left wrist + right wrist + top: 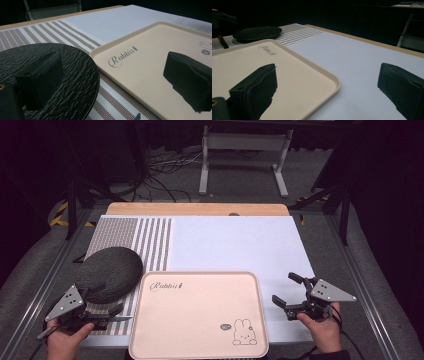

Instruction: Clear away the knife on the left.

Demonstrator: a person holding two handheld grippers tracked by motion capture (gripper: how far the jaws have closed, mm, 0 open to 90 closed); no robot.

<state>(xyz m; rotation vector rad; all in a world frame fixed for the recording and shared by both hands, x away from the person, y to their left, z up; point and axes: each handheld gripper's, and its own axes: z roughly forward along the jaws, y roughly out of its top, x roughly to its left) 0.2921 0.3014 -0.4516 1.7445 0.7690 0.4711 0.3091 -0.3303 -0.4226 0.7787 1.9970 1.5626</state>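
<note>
**Both grippers spread at the near edge**

My left gripper (102,301) hangs with jaws wide apart and nothing between them, over the dark round plate (109,272) near the worktop's near left corner. My right gripper (289,290) is spread too, just right of the beige tray (200,312).

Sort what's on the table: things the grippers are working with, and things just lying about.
In hand:
dark plate, by the open left gripper
beige tray, between both grippers
right gripper, open

Lying about:
striped mat
white sheet
</note>
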